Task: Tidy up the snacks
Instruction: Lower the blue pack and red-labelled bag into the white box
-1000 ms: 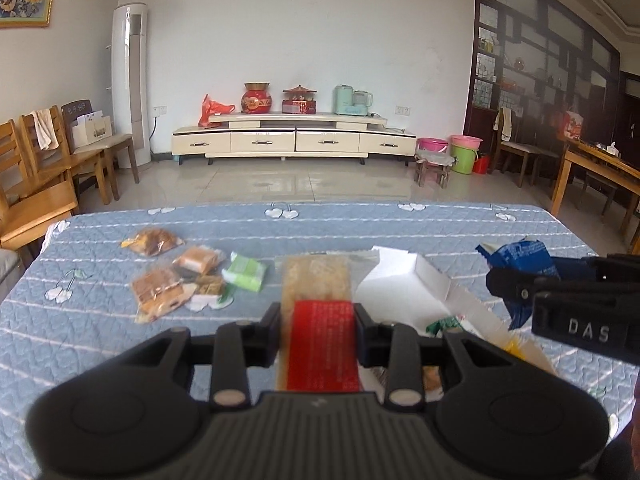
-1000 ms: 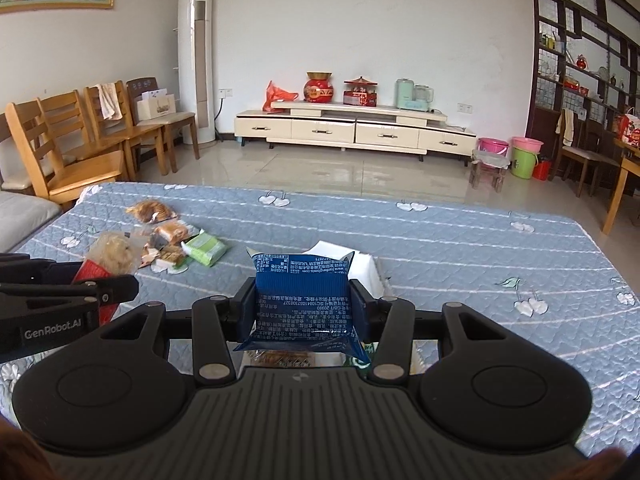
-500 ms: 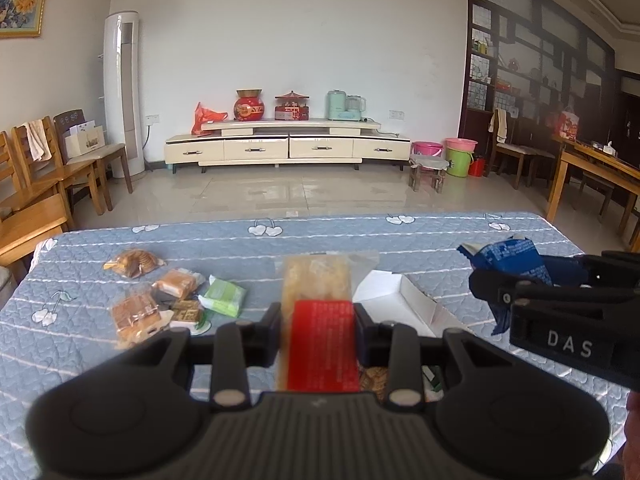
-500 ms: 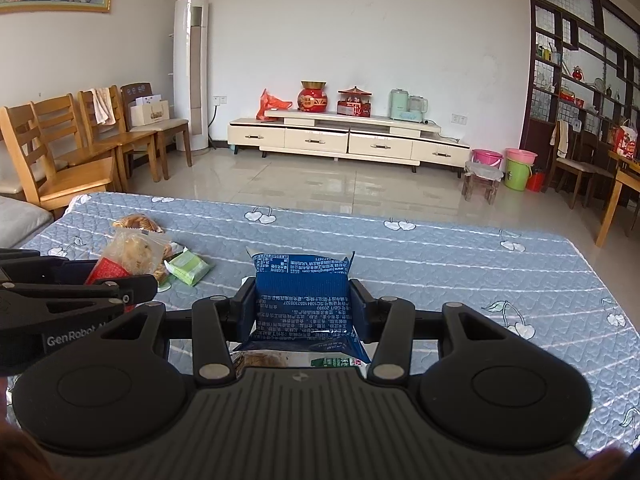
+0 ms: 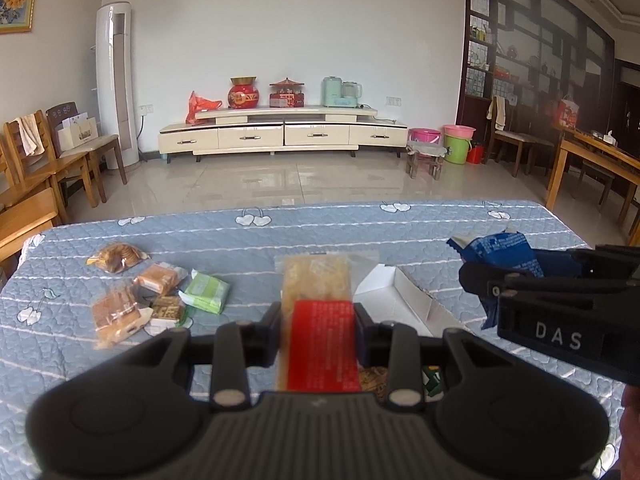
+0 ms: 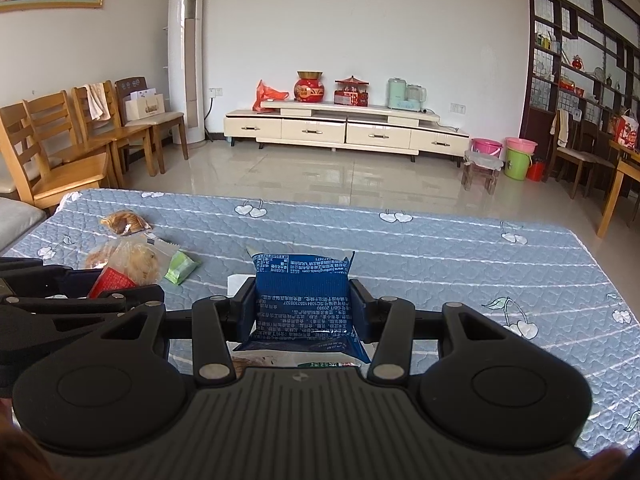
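Snacks: red-label pack (image 5: 320, 344) gripped left | blue packet (image 6: 304, 300) gripped right

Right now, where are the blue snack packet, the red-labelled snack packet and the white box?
blue snack packet (image 6: 304, 300): right wrist view, middle of its printed face.
red-labelled snack packet (image 5: 320, 344): left wrist view, on the red label.
white box (image 5: 412, 300): left wrist view, on its side wall.

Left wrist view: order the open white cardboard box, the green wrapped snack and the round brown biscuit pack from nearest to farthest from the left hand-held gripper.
1. Open white cardboard box, just right of the left hand-held gripper.
2. Green wrapped snack, to the left.
3. Round brown biscuit pack, far left, deepest on the table.
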